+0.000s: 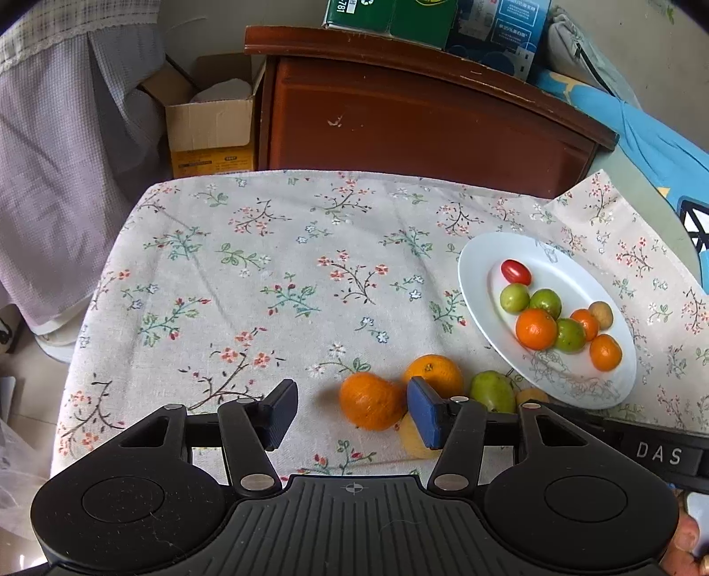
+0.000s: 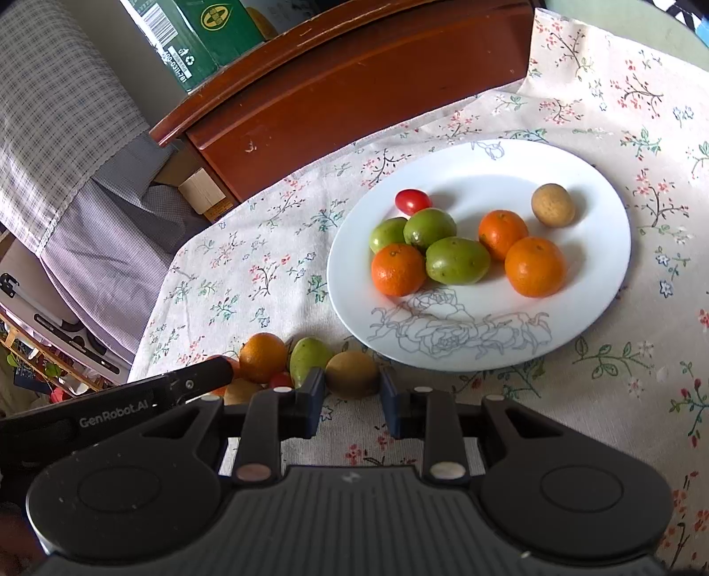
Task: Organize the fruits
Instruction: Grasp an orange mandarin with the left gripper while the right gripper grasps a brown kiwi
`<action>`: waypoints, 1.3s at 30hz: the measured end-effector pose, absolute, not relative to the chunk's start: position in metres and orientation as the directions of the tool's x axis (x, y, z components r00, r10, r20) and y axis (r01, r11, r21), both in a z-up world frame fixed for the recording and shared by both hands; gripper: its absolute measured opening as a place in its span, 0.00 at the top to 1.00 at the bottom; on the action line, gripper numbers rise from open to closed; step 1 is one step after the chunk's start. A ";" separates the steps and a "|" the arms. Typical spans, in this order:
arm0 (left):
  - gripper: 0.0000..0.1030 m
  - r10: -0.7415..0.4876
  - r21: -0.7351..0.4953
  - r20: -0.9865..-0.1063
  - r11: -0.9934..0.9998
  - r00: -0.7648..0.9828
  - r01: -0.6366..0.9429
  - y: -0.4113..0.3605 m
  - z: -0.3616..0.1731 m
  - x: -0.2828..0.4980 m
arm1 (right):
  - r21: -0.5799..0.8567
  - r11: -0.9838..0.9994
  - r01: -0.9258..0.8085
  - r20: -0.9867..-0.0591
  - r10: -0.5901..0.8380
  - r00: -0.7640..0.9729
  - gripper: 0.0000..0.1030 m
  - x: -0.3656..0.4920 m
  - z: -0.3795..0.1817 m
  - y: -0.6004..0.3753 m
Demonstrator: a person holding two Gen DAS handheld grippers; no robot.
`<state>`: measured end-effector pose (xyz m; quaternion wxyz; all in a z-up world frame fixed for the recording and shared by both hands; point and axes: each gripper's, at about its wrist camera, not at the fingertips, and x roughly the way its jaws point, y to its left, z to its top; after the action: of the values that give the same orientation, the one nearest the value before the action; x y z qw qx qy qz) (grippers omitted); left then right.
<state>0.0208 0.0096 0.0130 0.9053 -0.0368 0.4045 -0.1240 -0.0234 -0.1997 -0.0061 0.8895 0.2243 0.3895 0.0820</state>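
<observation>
A white plate (image 2: 598, 283) on the floral cloth holds oranges, green fruits, a cherry tomato (image 2: 413, 200) and a brown longan (image 2: 553, 205); it also shows in the left wrist view (image 1: 478, 266). Loose fruits lie in front of it: two oranges (image 1: 371, 400) (image 1: 433, 372), a green fruit (image 1: 492, 392) and a yellowish piece (image 1: 414, 438). My left gripper (image 1: 352, 414) is open, its fingers either side of the nearer orange. My right gripper (image 2: 352, 401) is open around a brown fruit (image 2: 352, 372), its fingers close to the fruit's sides.
A dark wooden cabinet (image 1: 421, 115) stands behind the table with green and blue cartons (image 1: 390, 15) on top. A cardboard box (image 1: 208, 119) sits on the floor at the left beside checked fabric. The cloth's left half (image 1: 221, 274) is bare.
</observation>
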 end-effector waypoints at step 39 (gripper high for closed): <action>0.72 -0.297 -0.221 -0.709 0.955 0.639 0.198 0.010 0.013 0.018 | 0.462 0.887 0.024 -0.656 0.323 0.682 0.74 -0.025 0.000 -0.201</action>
<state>0.0181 0.0102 0.0133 0.9033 -0.0616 0.4020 -0.1368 -0.0247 -0.2007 -0.0003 0.8895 0.2228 0.3899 0.0841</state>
